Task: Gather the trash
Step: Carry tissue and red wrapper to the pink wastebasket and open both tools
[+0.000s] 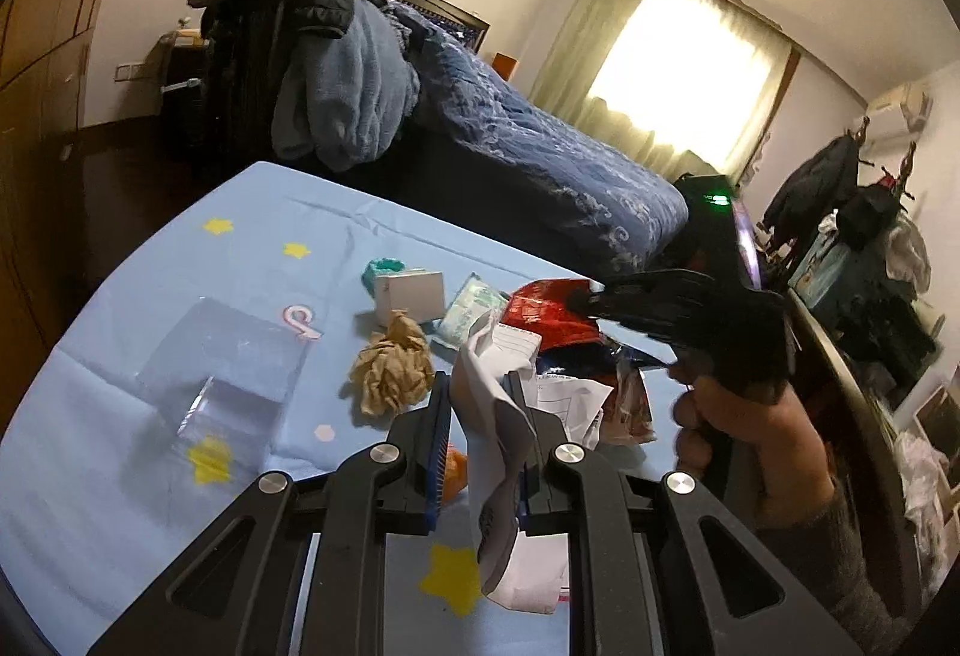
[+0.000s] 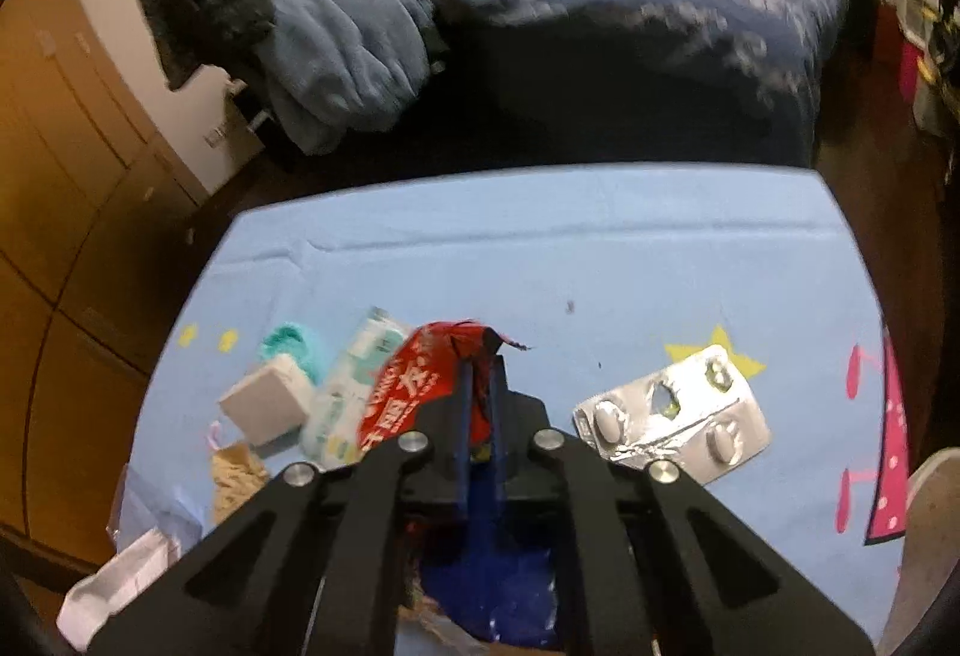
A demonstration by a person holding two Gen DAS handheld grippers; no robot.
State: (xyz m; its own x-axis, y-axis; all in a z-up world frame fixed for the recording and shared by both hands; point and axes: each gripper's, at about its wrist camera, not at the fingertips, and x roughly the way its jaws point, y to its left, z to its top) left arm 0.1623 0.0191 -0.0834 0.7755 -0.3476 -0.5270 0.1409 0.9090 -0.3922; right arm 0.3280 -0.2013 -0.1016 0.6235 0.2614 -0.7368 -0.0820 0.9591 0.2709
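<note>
The left claw [image 1: 480, 416] grips a grey mailer bag [image 1: 498, 416]; the right claw [image 2: 480, 386] pinches a red wrapper [image 2: 420, 380] at the bench's [image 2: 600, 260] 7 o'clock. The thin wrapper edge could slip free and drop among the litter, and the mailer's hanging tail may snag the crumpled brown paper [image 1: 393, 371].

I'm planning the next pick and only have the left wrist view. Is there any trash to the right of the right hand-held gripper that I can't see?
Observer: Yes, a silver blister pack lies flat on the blue cloth, just right of the right hand-held gripper.
Operator: Is it used up?
Observer: No. One pocket is torn open, but at least two white pills remain.
Operator: Is that hand-held gripper free to take it?
Observer: No, its fingers are closed on the edge of the red wrapper.
</note>
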